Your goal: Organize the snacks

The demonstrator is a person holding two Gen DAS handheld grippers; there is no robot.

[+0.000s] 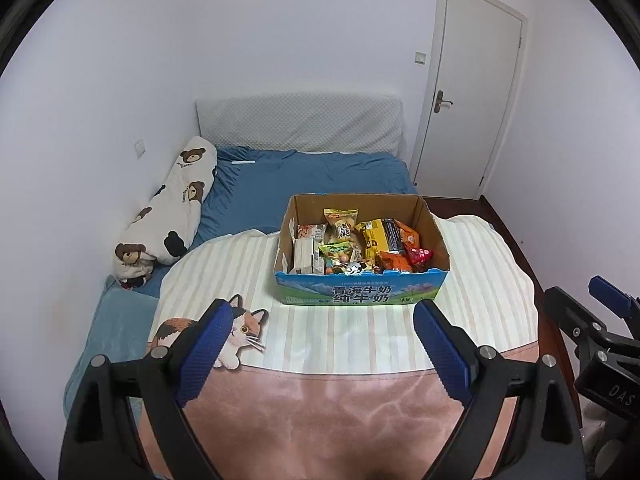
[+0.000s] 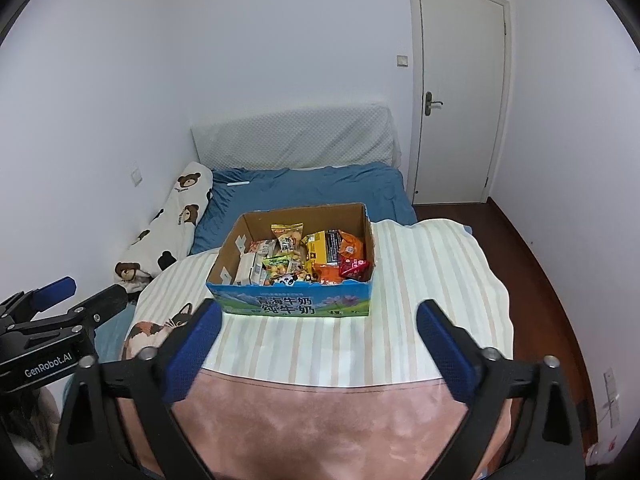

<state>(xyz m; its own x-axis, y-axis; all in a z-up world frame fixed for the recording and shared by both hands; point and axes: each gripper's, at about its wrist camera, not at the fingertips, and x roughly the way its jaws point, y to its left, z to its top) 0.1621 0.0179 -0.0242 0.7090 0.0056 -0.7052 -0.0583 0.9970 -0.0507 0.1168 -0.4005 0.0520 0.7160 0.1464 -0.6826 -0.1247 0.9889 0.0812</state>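
Note:
A cardboard box (image 1: 360, 292) with a blue printed front stands on the striped blanket on the bed; it also shows in the right wrist view as the box (image 2: 292, 306). Inside lie several snack packets (image 1: 360, 240), yellow, green, orange and red, plus white cartons at the left. My left gripper (image 1: 322, 316) hangs open in front of the box, nothing between its blue pads. My right gripper (image 2: 318, 314) is open too, short of the box's front, and is empty. Each gripper shows at the edge of the other's view.
The striped blanket (image 1: 360, 340) has a cat print (image 1: 244, 328) at its near left. A bear-patterned bolster (image 1: 168, 216) lies along the left wall on the blue sheet (image 1: 300, 176). A white door (image 1: 468, 88) stands shut at the right, wooden floor below.

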